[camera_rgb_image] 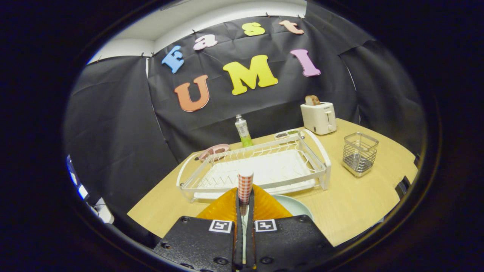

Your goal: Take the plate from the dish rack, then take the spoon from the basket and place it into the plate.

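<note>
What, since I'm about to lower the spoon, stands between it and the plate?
Nothing visible does. The gripper is shut on the spoon, and the plate lies just beside and under the fingers, partly hidden by them. The dish rack stands beyond the plate, out of the path.

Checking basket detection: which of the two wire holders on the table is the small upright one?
The wire basket, standing alone right of the dish rack, below the toaster. The rack is wide, low and white. The hand-held gripper is shut on a checked-handled utensil.
</note>
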Available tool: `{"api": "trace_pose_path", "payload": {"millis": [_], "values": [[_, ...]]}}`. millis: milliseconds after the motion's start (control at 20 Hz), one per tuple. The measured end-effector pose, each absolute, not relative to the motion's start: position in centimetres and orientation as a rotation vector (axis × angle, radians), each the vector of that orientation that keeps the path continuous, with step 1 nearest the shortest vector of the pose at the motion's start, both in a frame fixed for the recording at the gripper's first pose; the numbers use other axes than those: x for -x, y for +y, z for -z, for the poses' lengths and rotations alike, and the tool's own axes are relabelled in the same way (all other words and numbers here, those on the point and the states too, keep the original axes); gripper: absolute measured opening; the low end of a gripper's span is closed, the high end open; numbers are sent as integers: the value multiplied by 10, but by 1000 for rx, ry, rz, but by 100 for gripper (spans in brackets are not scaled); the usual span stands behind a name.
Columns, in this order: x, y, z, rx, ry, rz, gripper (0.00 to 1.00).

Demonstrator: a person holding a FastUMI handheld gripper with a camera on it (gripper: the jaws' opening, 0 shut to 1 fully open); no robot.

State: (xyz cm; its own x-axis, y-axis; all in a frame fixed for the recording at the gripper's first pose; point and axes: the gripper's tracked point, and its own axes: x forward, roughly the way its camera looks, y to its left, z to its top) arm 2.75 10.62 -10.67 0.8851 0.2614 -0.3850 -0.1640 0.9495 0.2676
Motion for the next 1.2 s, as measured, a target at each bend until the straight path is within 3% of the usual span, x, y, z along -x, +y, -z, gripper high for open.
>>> {"api": "trace_pose_path", "payload": {"millis": [200,400,800,900,1200], "values": [[-31,109,120,-283,454,-237,12],[-37,92,123,-264,446,-222,24],[-51,38,91,-169,326,-118,94],[-46,31,75,-127,264,-94,100],[-18,15,29,-23,143,-60,100]]}}
